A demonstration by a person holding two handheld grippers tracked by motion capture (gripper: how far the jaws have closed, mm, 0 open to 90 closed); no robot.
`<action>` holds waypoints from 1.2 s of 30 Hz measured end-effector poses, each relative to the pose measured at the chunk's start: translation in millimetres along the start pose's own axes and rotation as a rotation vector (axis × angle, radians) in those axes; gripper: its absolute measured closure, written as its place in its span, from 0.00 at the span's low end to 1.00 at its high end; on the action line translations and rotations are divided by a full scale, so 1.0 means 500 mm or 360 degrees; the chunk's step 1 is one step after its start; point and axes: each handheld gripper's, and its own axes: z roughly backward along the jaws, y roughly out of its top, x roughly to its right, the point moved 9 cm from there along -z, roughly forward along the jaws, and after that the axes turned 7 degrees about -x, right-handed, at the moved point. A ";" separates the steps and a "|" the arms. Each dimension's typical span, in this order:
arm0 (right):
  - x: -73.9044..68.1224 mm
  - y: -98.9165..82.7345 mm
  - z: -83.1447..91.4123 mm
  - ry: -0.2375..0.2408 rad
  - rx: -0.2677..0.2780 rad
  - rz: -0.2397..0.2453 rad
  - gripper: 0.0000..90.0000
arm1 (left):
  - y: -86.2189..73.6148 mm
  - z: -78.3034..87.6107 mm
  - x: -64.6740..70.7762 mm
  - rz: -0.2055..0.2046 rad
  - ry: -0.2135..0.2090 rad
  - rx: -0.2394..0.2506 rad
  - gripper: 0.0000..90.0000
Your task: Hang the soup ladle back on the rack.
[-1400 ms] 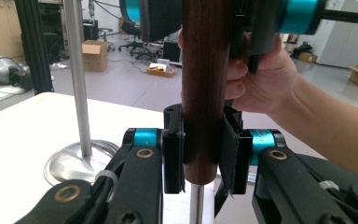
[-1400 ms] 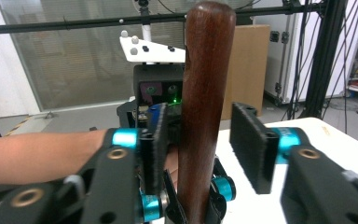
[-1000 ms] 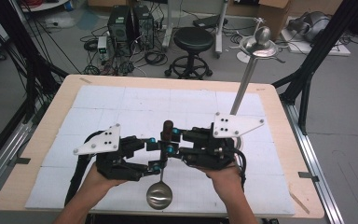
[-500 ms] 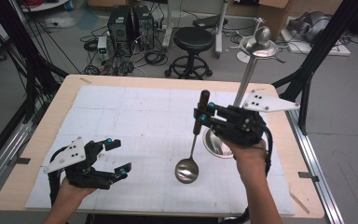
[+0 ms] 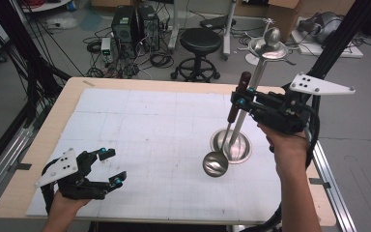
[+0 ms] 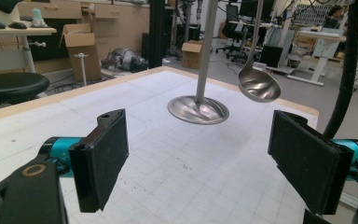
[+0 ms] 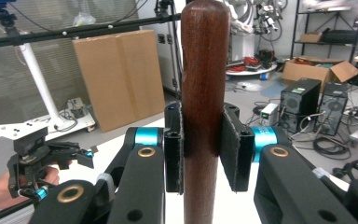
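Right, high view first: right gripper [image 5: 240, 95] is clamped on the dark wooden handle of the ladle [image 5: 216, 163], which hangs bowl-down just above the white gridded mat [image 5: 140, 125], beside the stand [image 5: 230, 145]. Stand is a polished steel dish base with a slim post rising to a small upper dish with hooks. Left gripper [image 5: 111, 168] sits near the mat's front-left corner, jaws having just opened, nothing between them.

Left gripper view: both black pads [image 6: 103, 156] well apart, bare mat in the gap. Ladle bowl [image 6: 259, 86] is mirror-smooth, rounded, hanging off the table just right of the post.

Right gripper view: handle is a glossy brown round rod, upright, squeezed between both foam-faced pads [image 7: 233, 149].

Looks like the ladle is headed for the stand's top. I'd keep the handle vertical, lift clear of the base dish, and approach the hook slowly; a smooth rod can slip in the pads.
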 end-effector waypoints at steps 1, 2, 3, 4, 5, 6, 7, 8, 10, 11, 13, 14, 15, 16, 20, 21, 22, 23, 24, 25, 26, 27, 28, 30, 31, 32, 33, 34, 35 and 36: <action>0.005 0.003 0.004 -0.0009 -0.0001 -0.0001 0.81 | -0.001 0.000 -0.001 0.0001 0.0003 -0.0003 0.23; 0.009 0.007 0.008 -0.0012 0.0006 -0.0002 0.81 | -0.002 0.000 -0.001 0.0000 0.0003 -0.0007 0.23; 0.013 0.010 0.012 -0.0013 0.0012 -0.0006 0.81 | -0.003 0.000 -0.001 0.0002 0.0003 -0.0010 0.23; 0.017 0.014 0.016 -0.0013 0.0019 -0.0013 0.81 | -0.004 -0.001 -0.001 0.0003 0.0003 -0.0011 0.23; 0.020 0.016 0.019 -0.0010 0.0023 -0.0018 0.81 | -0.004 -0.001 0.000 0.0003 -0.0001 -0.0012 0.23; 0.024 0.018 0.022 -0.0010 0.0021 -0.0027 0.81 | -0.004 -0.001 0.000 0.0003 -0.0004 -0.0015 0.23; 0.029 0.019 0.024 -0.0014 0.0019 -0.0034 0.81 | -0.005 -0.002 0.001 0.0008 -0.0009 -0.0015 0.24; 0.037 0.022 0.026 -0.0020 0.0024 -0.0043 0.81 | -0.005 -0.002 0.001 0.0009 -0.0013 -0.0015 0.24; 0.041 0.024 0.026 -0.0018 0.0020 -0.0045 0.81 | -0.005 -0.002 0.001 0.0015 -0.0021 -0.0012 0.24; 0.043 0.025 0.026 -0.0013 0.0015 -0.0048 0.81 | -0.005 -0.002 0.001 0.0018 -0.0020 -0.0009 0.24; 0.052 0.029 0.023 -0.0014 0.0011 -0.0059 0.81 | -0.005 -0.003 0.000 0.0019 -0.0018 -0.0011 0.24; 0.052 0.029 0.023 -0.0014 0.0011 -0.0059 0.81 | -0.005 -0.002 0.000 0.0018 -0.0019 -0.0009 0.24; 0.056 0.031 0.024 -0.0013 0.0019 -0.0066 0.81 | -0.005 -0.002 0.000 0.0018 -0.0020 -0.0007 0.24; 0.065 0.031 0.026 -0.0013 0.0024 -0.0092 0.81 | -0.004 -0.001 0.000 0.0019 -0.0020 -0.0003 0.24; 0.074 0.029 0.026 -0.0019 0.0023 -0.0106 0.81 | -0.004 0.000 -0.002 0.0032 -0.0024 0.0007 0.24; 0.078 0.028 0.025 -0.0026 0.0015 -0.0110 0.81 | -0.004 0.000 -0.002 0.0043 -0.0027 0.0012 0.24; 0.081 0.026 0.024 -0.0030 0.0005 -0.0122 0.81 | -0.004 0.000 -0.003 0.0049 -0.0030 0.0016 0.24; 0.086 0.025 0.022 -0.0041 0.0000 -0.0123 0.81 | -0.004 0.000 -0.003 0.0050 -0.0030 0.0018 0.24; 0.089 0.023 0.020 -0.0043 -0.0004 -0.0130 0.81 | -0.005 0.000 -0.003 0.0049 -0.0030 0.0014 0.24; 0.093 0.023 0.019 -0.0048 -0.0003 -0.0132 0.81 | -0.005 0.000 -0.004 0.0049 -0.0030 0.0012 0.24; 0.094 0.023 0.019 -0.0048 0.0006 -0.0139 0.81 | -0.006 0.000 -0.004 0.0050 -0.0031 0.0013 0.24; 0.095 0.023 0.019 -0.0043 0.0010 -0.0138 0.81 | -0.006 0.000 -0.004 0.0055 -0.0030 0.0014 0.24; 0.096 0.023 0.018 -0.0042 0.0012 -0.0138 0.81 | -0.007 0.000 -0.005 0.0053 -0.0031 0.0010 0.24; 0.099 0.024 0.018 -0.0054 0.0012 -0.0133 0.80 | -0.008 0.000 -0.005 0.0056 -0.0034 0.0009 0.24; 0.099 0.024 0.018 -0.0054 0.0012 -0.0133 0.80 | -0.008 0.000 -0.005 0.0056 -0.0033 0.0009 0.24; 0.101 0.024 0.018 -0.0059 0.0015 -0.0137 0.80 | -0.008 0.001 -0.005 0.0058 -0.0033 0.0010 0.24; 0.102 0.025 0.017 -0.0058 0.0020 -0.0133 0.80 | -0.007 0.001 -0.005 0.0059 -0.0035 0.0014 0.24; 0.101 0.022 0.016 -0.0060 0.0028 -0.0126 0.78 | -0.007 0.002 -0.005 0.0061 -0.0035 0.0017 0.24; 0.101 0.022 0.016 -0.0060 0.0028 -0.0126 0.78 | -0.007 0.003 -0.005 0.0059 -0.0033 0.0016 0.24; 0.100 0.020 0.016 -0.0059 0.0037 -0.0127 0.77 | -0.007 0.004 -0.007 0.0060 -0.0030 0.0017 0.24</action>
